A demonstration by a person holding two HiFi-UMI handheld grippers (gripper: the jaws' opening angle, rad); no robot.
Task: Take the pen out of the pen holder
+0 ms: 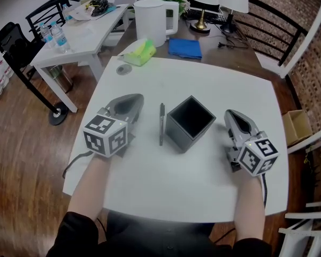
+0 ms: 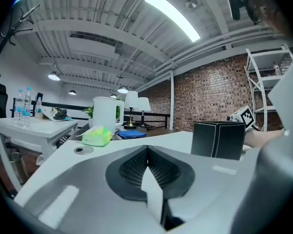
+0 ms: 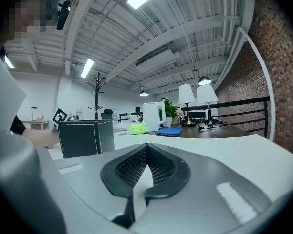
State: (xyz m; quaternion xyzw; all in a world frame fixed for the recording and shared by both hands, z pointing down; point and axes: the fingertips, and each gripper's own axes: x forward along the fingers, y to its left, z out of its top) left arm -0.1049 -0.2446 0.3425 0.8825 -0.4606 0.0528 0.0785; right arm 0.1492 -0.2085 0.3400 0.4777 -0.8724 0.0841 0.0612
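Observation:
A black square pen holder (image 1: 190, 123) stands open and empty-looking in the middle of the white table (image 1: 166, 191). A dark pen (image 1: 161, 123) lies flat on the table just left of it, pointing away from me. My left gripper (image 1: 132, 101) sits left of the pen, shut with nothing between its jaws. My right gripper (image 1: 234, 116) rests right of the holder, also shut and empty. The left gripper view shows the holder (image 2: 217, 139) ahead to the right of the closed pads (image 2: 147, 152). The right gripper view shows the holder (image 3: 85, 138) to the left.
Beyond the table's far edge are a white jug (image 1: 152, 20), a blue cloth (image 1: 184, 48), a green tissue pack (image 1: 140, 52) and two lamps (image 1: 206, 4). A small round disc (image 1: 124, 69) lies at the far left corner. A side table (image 1: 83, 39) with bottles stands left.

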